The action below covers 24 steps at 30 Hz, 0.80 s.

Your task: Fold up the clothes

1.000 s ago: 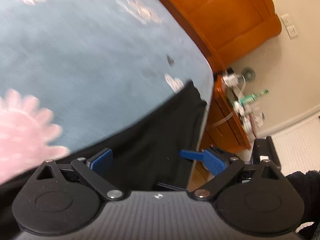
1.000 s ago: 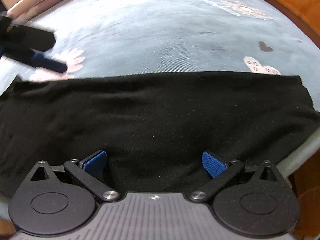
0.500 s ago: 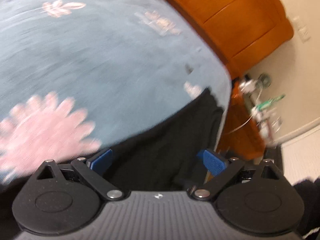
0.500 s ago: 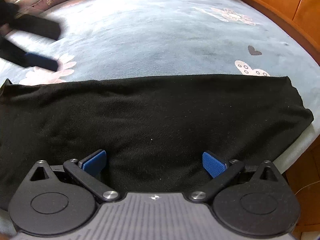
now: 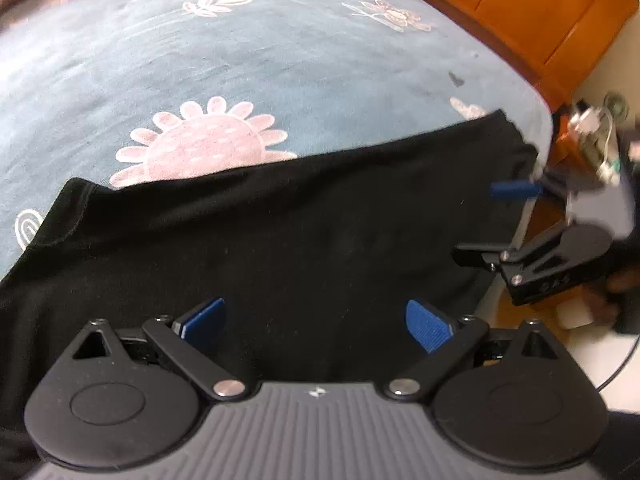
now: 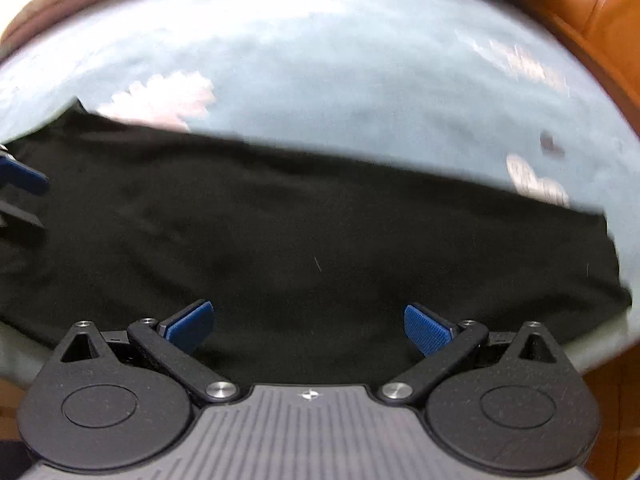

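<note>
1. Both of our tools were released and held nothing: the left gripper (image 5: pixel 316 322) and the right gripper (image 6: pixel 308 322) each had their blue pads spread wide, with the black garment (image 5: pixel 280 240) lying directly ahead of and beneath them.
2. The garment lay flattened as a long band across the near edge of the blue floral bedspread (image 5: pixel 280 60), its end off to the right of our left gripper reaching the bed's corner.
3. We judged that end the main risk: a careless tug could have dragged the cloth over the edge, since little bedspread backed it there.
4. Black fabric showed few visible seams, so we could have pinched one layer instead of both and spoiled the fold.
5. The right-wrist view was blurred, so we could not place that gripper exactly; closing in haste might have bunched the cloth.
6. The wooden bed frame (image 5: pixel 540 12) stood beyond, well apart from our grippers.
</note>
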{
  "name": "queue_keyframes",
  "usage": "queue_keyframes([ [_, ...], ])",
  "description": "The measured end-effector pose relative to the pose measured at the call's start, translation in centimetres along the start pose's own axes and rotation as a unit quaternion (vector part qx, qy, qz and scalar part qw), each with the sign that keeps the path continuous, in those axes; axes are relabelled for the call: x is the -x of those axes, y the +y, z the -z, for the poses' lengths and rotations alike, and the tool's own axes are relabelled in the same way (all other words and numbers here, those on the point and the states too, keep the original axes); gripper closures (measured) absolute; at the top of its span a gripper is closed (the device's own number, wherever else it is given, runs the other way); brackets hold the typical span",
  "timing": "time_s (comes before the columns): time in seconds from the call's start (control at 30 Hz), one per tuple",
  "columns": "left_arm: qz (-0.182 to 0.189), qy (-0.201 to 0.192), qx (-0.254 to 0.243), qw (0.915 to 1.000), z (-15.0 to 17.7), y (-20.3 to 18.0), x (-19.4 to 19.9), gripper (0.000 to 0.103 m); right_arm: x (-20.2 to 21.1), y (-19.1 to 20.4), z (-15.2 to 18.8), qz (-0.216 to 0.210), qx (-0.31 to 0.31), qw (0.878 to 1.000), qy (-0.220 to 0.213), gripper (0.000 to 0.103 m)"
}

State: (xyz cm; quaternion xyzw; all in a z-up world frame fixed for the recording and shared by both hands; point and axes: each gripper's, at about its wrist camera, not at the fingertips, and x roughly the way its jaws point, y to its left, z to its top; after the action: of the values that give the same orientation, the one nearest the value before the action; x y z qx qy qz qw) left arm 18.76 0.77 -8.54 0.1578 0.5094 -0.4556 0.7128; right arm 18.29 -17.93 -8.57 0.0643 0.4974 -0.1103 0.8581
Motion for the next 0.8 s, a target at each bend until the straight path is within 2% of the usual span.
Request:
queue_keyframes([
  [0.1, -0.039, -0.011, -0.011, 0.9991, 1.4, -0.2, -1.0, 0.006, -1.1, 1.6, -0.8, -0.035, 0.039, 0.999, -0.005, 0.000],
  [0.2, -0.064, -0.035, -0.024, 0.9971, 2.9, -0.1, -0.9, 0.006, -2.6, 2.5, -0.2, -0.032, 0.073, 0.997, 0.002, 0.000],
  [0.3, -0.090, -0.030, -0.040, 0.9947, 4.2, -0.3, -0.4, 0.006, -2.1, 2.0, 0.7, -0.035, 0.063, 0.997, -0.010, 0.000],
  [0.4, -0.103, -0.018, -0.033, 0.9940, 5.7, 0.3, 0.7, 0.005, -2.1, 1.8, 1.0, -0.036, 0.063, 0.997, -0.015, 0.000],
  [0.53, -0.132, 0.005, -0.008, 0.9912, 7.4, 2.3, 2.7, 0.005, -2.3, 1.7, 0.8, -0.036, 0.067, 0.997, -0.011, 0.000],
  [0.67, -0.167, -0.019, 0.054, 0.9843, 6.7, 5.7, 5.1, 0.005, -2.1, 1.6, 0.6, -0.035, 0.064, 0.997, -0.007, 0.000],
  [0.8, -0.206, -0.046, 0.119, 0.9702, 5.9, 10.5, 5.4, 0.005, -2.1, 1.7, 0.7, -0.030, 0.058, 0.998, -0.011, 0.000],
])
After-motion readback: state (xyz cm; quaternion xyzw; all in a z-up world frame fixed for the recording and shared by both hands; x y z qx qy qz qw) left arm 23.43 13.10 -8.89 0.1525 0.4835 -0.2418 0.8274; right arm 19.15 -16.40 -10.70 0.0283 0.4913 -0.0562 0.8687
